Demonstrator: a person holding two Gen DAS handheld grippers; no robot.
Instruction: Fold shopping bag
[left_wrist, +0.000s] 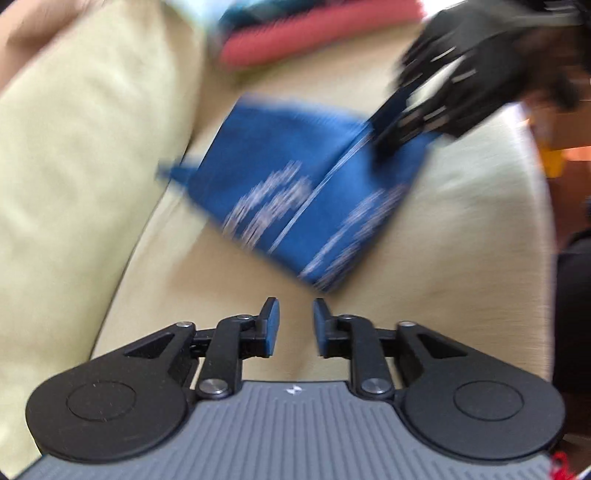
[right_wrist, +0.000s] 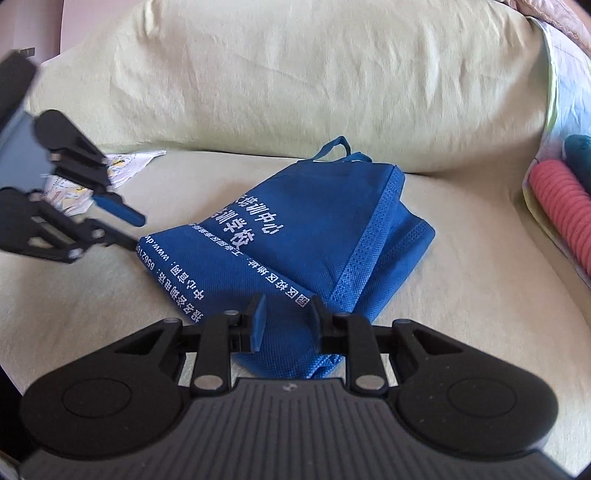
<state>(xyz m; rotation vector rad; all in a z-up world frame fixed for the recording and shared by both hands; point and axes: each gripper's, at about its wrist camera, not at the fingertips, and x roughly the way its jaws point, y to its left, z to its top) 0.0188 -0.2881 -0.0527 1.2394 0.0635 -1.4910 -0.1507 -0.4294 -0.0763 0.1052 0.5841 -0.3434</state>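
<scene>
A: The right gripper (right_wrist: 286, 319) has its jaws apart, straddling the near edge of the blue shopping bag (right_wrist: 295, 236); whether the pads press is unclear. The left gripper (left_wrist: 295, 321) is open on nothing.

B: The bag lies folded on the pale-green sofa cushion (right_wrist: 480, 295). Woven, stitch-hemmed, floppy fabric: best pinched through all layers.

Black left gripper (left_wrist: 294, 325), blue pads, ribbed grey body, silver screws.
</scene>
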